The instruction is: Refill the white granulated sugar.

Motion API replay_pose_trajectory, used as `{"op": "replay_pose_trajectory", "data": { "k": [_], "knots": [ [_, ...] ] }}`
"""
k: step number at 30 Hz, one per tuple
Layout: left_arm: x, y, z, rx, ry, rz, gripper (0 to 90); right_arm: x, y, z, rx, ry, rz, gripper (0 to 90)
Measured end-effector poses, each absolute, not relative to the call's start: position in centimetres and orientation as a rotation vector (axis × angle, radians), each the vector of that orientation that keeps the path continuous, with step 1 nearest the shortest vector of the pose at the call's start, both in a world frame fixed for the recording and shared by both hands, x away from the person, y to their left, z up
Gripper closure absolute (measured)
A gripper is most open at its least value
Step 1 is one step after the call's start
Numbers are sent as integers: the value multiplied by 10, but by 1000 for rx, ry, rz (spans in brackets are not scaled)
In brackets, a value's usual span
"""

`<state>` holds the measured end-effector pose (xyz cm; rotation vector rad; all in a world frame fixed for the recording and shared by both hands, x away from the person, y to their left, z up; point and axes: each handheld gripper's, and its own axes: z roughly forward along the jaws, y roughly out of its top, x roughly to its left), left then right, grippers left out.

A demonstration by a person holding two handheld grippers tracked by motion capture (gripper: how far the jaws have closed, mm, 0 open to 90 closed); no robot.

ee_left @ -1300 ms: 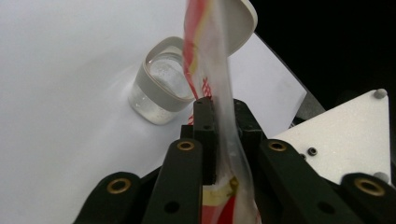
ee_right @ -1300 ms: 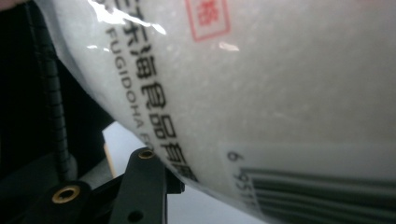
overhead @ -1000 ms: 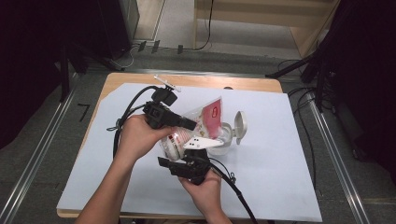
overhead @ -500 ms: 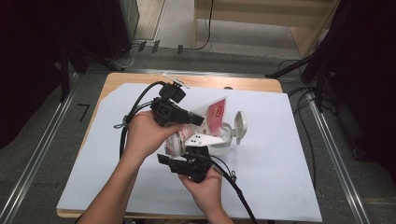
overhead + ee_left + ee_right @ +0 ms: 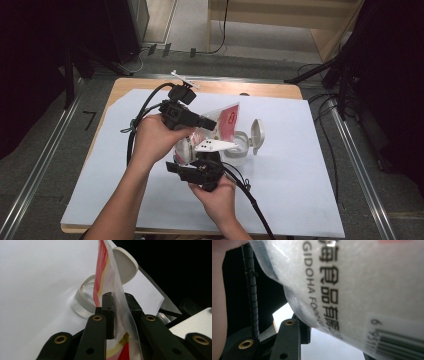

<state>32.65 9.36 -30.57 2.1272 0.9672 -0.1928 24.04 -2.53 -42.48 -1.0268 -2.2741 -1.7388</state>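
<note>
A red and clear pouch (image 5: 229,120) hangs tilted above a clear round container (image 5: 241,149) whose white flip lid (image 5: 257,132) stands open. My left gripper (image 5: 212,124) is shut on the pouch's upper part; in the left gripper view the film (image 5: 110,277) is pinched between the black jaws of the gripper (image 5: 118,298), with the container (image 5: 83,297) and lid (image 5: 126,263) behind. Below, my right gripper (image 5: 196,159) is shut on the pouch's lower end. In the right gripper view the printed pouch (image 5: 362,290) lies across the gripper (image 5: 332,340), close up.
A white sheet (image 5: 310,190) covers the wooden table (image 5: 135,85). Black cables (image 5: 137,117) trail from the left gripper toward the table's left, and another cable (image 5: 250,200) runs off the front edge. Dark floor and metal rails (image 5: 360,165) flank the table.
The left gripper has shifted slightly to the right with the pouch's upper part. The right hand and the container have hardly moved.
</note>
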Motion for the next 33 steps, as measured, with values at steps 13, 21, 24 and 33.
{"op": "replay_pose_trajectory", "data": {
  "k": [13,21,24,33],
  "knots": [
    [323,92,-303,2132,933,-130,821,243,-23,-422,-1042,-2265,-1733,629],
    [326,94,-307,2124,929,-159,824,241,-22,-422,-1052,-2279,-1707,630],
    [326,94,-308,2122,930,-167,827,239,-21,-422,-1051,-2293,-1703,629],
    [327,95,-308,2089,962,-180,819,239,-22,-422,-1035,-2306,-1718,631]
  ]
}}
